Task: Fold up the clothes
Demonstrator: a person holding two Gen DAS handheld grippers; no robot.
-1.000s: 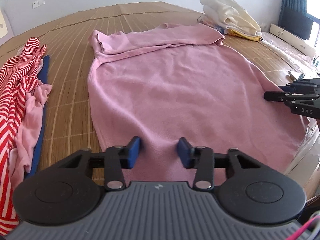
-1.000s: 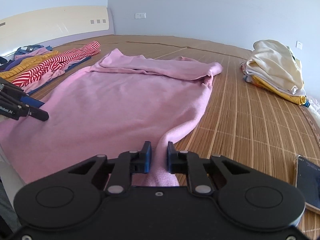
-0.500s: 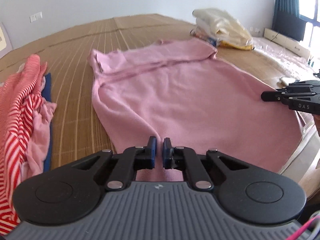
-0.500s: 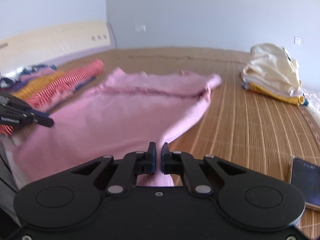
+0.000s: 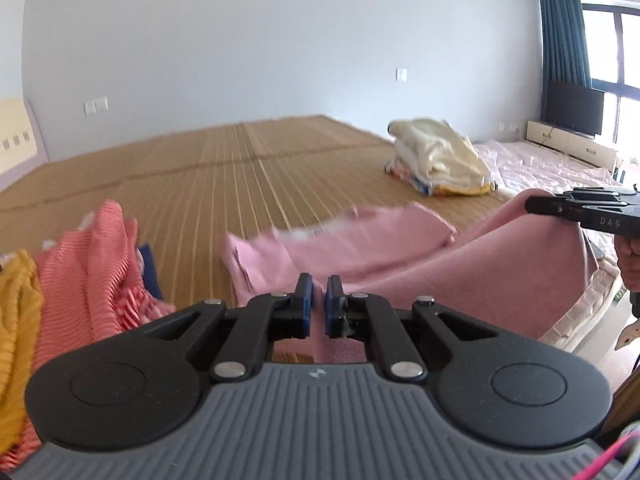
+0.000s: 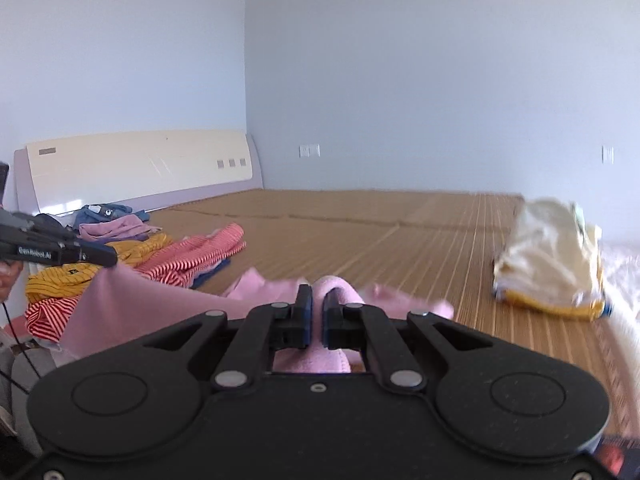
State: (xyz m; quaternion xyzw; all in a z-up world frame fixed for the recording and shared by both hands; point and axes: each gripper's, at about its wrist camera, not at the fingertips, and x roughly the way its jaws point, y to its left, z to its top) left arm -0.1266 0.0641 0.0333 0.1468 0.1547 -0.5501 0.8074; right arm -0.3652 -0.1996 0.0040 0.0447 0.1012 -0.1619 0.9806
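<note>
A pink garment hangs lifted by its near hem above the bamboo mat, its far end still lying on the mat. My left gripper is shut on the hem's left corner. My right gripper is shut on the right corner, where pink cloth bulges over its fingers. Each gripper shows in the other's view: the right gripper at the right edge, the left gripper at the left edge.
A heap of red-striped and yellow clothes lies on the mat to the left. A folded cream and yellow stack sits at the far right. A headboard stands against the left wall. A pale sheet lies beyond the mat.
My left gripper went from open to shut on the hem. Both grippers have since lifted the near edge up, and the views now look level across the room.
</note>
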